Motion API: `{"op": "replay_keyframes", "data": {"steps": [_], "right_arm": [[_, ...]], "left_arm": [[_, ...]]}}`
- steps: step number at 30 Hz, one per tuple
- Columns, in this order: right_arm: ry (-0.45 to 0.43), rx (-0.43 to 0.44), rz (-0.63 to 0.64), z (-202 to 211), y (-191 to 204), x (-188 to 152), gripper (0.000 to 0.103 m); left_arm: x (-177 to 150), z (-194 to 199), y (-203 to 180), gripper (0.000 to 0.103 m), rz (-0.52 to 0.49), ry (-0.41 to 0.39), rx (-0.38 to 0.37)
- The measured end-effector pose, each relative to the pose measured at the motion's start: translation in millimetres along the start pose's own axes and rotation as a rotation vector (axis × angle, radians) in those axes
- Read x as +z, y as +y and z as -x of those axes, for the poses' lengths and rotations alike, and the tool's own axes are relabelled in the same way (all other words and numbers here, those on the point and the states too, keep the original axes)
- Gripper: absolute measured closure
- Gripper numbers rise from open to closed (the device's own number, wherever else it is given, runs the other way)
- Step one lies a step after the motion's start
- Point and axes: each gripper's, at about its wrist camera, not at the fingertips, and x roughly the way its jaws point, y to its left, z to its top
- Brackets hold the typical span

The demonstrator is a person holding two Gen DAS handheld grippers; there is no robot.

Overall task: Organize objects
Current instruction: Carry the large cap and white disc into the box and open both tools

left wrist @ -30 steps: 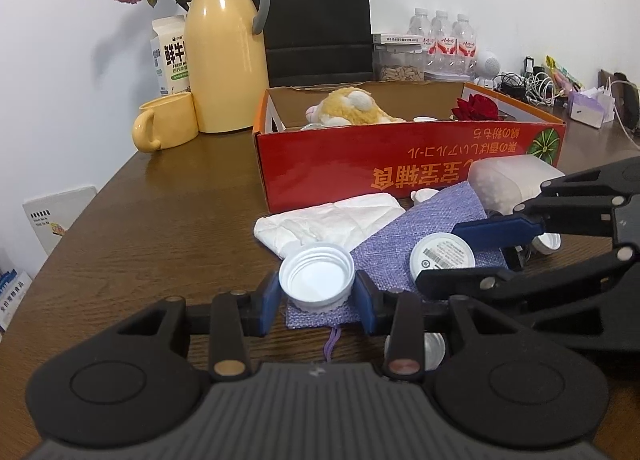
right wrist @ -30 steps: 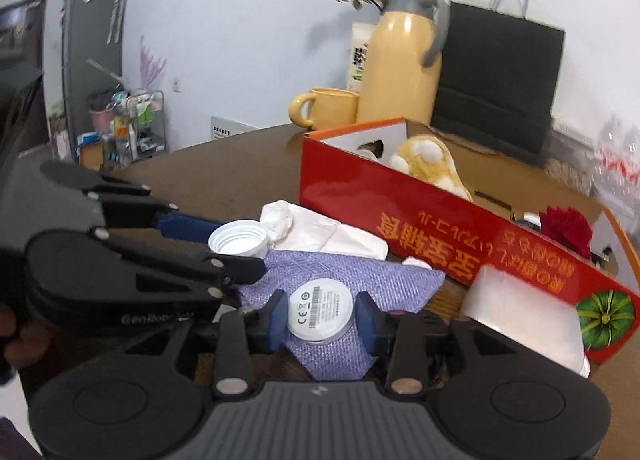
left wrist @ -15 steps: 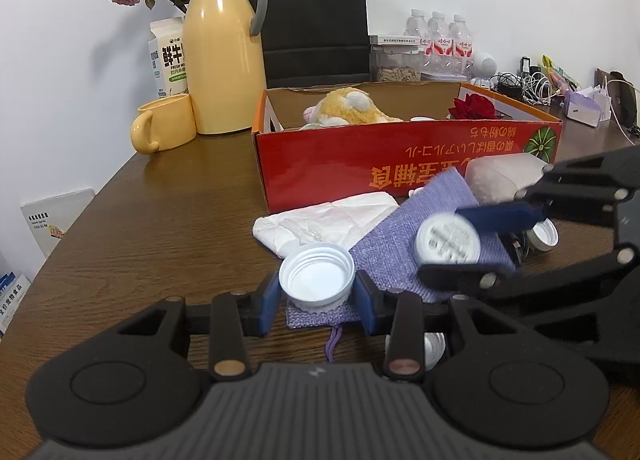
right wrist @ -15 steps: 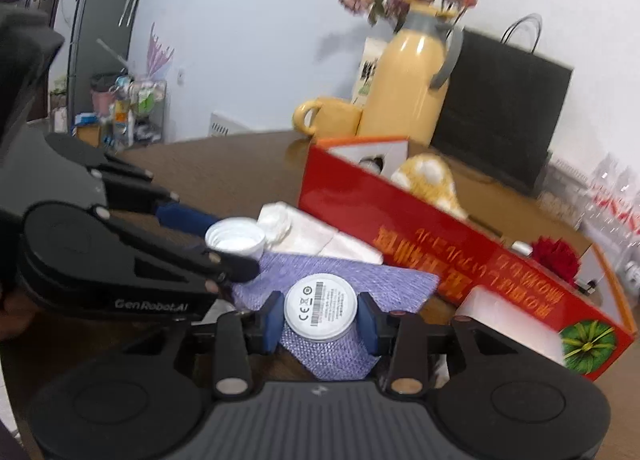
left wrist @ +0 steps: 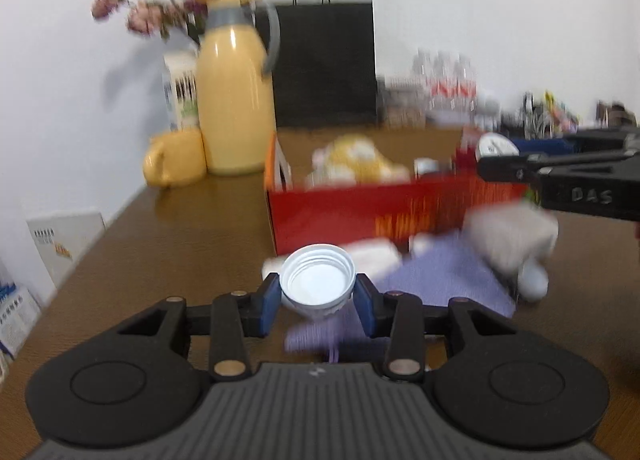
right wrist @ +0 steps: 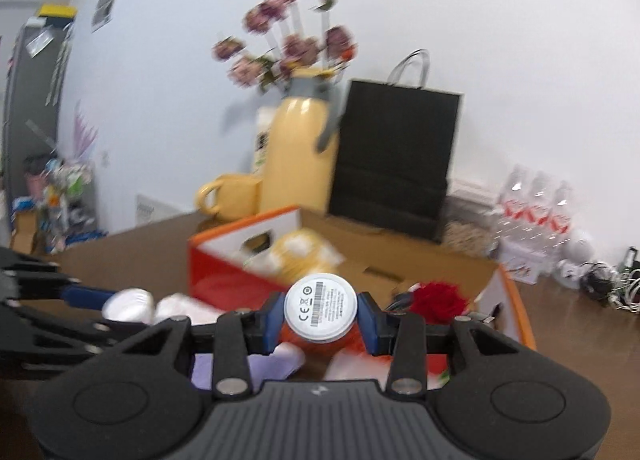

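Brown tabletop lies below both tools: the right gripper (right wrist: 322, 316), clamped on a labelled white puck (right wrist: 320, 307), has risen over the red box (right wrist: 224, 280) (likely its destination), while the left gripper (left wrist: 317, 292) still pinches a white cap (left wrist: 317, 283) above the purple cloth (left wrist: 440, 284).

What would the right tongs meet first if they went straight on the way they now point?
Probably the open red cardboard box. The right tongs, shut on a round white labelled puck, aim over its near wall toward the yellow plush toy inside. Depth is unclear.
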Motion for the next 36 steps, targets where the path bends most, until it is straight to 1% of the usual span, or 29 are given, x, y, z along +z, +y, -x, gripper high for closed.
{"op": "replay_keyframes", "data": {"steps": [3,6,10,13,14,16,18,20,23,25,26,27,29,31,34,36], "right_arm": [[-0.028,-0.030,-0.031,-10,-17,13,0.065],[-0.040,-0.057,-0.075,-27,-34,24,0.065],[-0.029,-0.085,-0.141,-61,-53,33,0.065],[-0.008,-0.110,-0.180,-91,-62,35,0.065],[-0.003,-0.114,-0.190,-98,-64,34,0.065],[0.015,-0.104,-0.204,-110,-66,30,0.065],[0.038,-0.091,-0.207,-118,-68,26,0.065],[0.060,-0.079,-0.220,-123,-71,21,0.065],[0.080,-0.073,-0.231,-126,-73,18,0.064],[0.093,-0.072,-0.231,-126,-72,16,0.064],[0.094,-0.070,-0.227,-126,-71,14,0.058],[0.093,-0.069,-0.223,-123,-70,14,0.050],[0.082,-0.074,-0.214,-119,-66,14,0.016],[0.065,-0.078,-0.203,-115,-64,15,0.004],[0.059,-0.077,-0.201,-111,-63,16,0.000],[0.061,-0.074,-0.202,-110,-63,17,0.000]], "left_arm": [[27,-2,-2,0.063,0.001,-0.057,0.009],[57,-14,-7,0.063,0.012,-0.094,0.004],[94,-48,-22,0.061,0.036,-0.110,0.000],[115,-76,-31,0.061,0.072,-0.124,-0.007],[121,-85,-34,0.059,0.082,-0.133,-0.003],[127,-99,-37,0.057,0.102,-0.142,0.013],[131,-112,-40,0.057,0.114,-0.142,0.011],[131,-125,-43,0.057,0.104,-0.122,0.024],[124,-133,-45,0.056,0.082,-0.098,0.029],[121,-134,-44,0.044,0.076,-0.097,0.031],[119,-132,-44,0.026,0.074,-0.100,0.036],[119,-130,-44,0.010,0.071,-0.109,0.040],[117,-125,-44,0.000,0.065,-0.135,0.048],[116,-121,-45,0.000,0.065,-0.151,0.044],[115,-120,-47,0.000,0.061,-0.141,0.046],[115,-120,-47,0.000,0.058,-0.134,0.050]]}}
